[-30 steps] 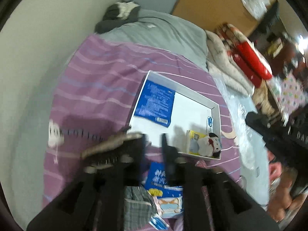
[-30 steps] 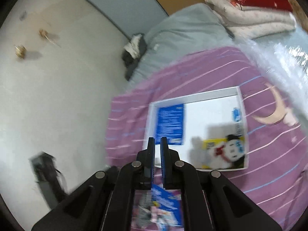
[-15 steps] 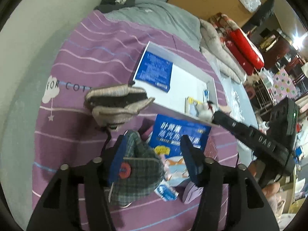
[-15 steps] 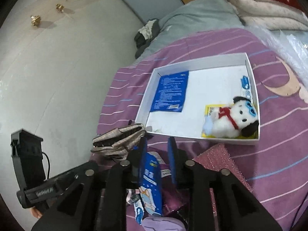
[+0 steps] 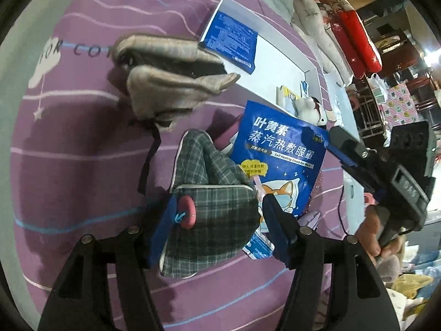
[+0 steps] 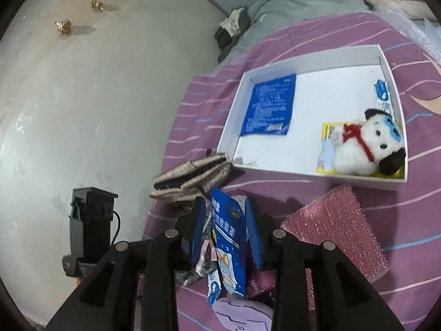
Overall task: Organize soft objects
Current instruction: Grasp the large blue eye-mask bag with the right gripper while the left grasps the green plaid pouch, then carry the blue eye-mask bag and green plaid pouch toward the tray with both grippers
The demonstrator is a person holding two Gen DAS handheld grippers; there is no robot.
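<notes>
A grey plaid pouch (image 5: 212, 215) lies on the purple bedspread between the fingers of my open left gripper (image 5: 220, 226). A blue eye-mask packet (image 5: 278, 160) stands on edge between the fingers of my open right gripper (image 6: 226, 229); it also shows in the right wrist view (image 6: 228, 237). A beige pair of gloves (image 5: 168, 82) lies just beyond, by the white box (image 6: 303, 60). The box holds a blue packet (image 6: 270, 104), a white plush dog (image 6: 366, 143) on a yellow packet, and a small sachet.
A pink glitter sponge (image 6: 339, 226) lies right of my right gripper. A lilac item (image 6: 242, 311) sits under it. A grey quilt (image 6: 297, 2) and folded blankets (image 5: 350, 24) lie past the box. The wall is on the left.
Both grippers have opened and dropped toward the pile. The left one now straddles the plaid pouch. The right one now straddles the blue packet.
</notes>
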